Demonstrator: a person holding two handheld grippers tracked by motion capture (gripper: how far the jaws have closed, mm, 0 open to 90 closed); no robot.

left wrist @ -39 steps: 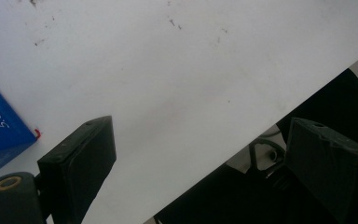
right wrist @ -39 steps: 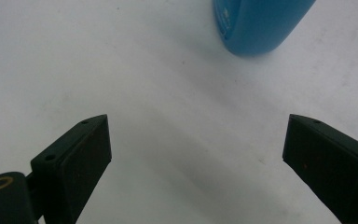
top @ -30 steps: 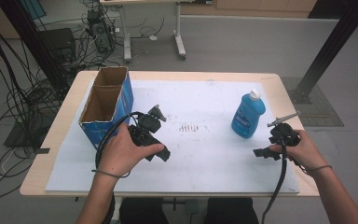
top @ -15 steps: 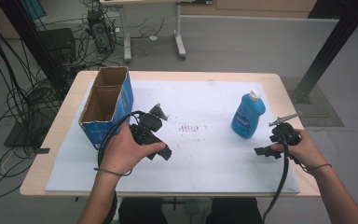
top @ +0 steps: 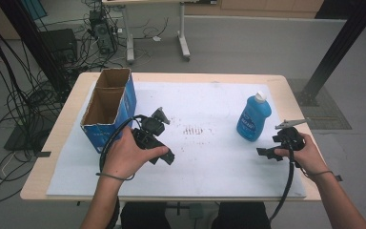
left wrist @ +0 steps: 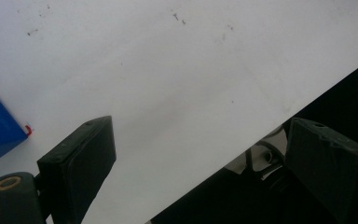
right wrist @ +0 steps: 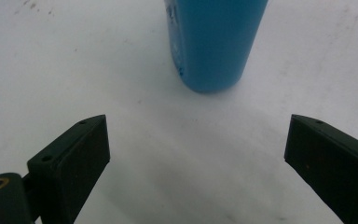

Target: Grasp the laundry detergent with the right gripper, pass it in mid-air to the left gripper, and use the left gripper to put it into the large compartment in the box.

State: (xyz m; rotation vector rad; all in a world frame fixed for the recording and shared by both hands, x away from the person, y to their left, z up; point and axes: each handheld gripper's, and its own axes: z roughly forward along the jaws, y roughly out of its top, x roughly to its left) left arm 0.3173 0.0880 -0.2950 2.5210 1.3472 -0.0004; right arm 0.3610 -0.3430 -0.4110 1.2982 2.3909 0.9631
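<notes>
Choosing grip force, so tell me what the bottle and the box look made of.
Bottle: looks like translucent blue plastic, smooth and slightly glossy, with a white cap; liquid inside is likely but unsure. Box: corrugated cardboard, brown and matt inside, printed blue outside, flaps open.
</notes>
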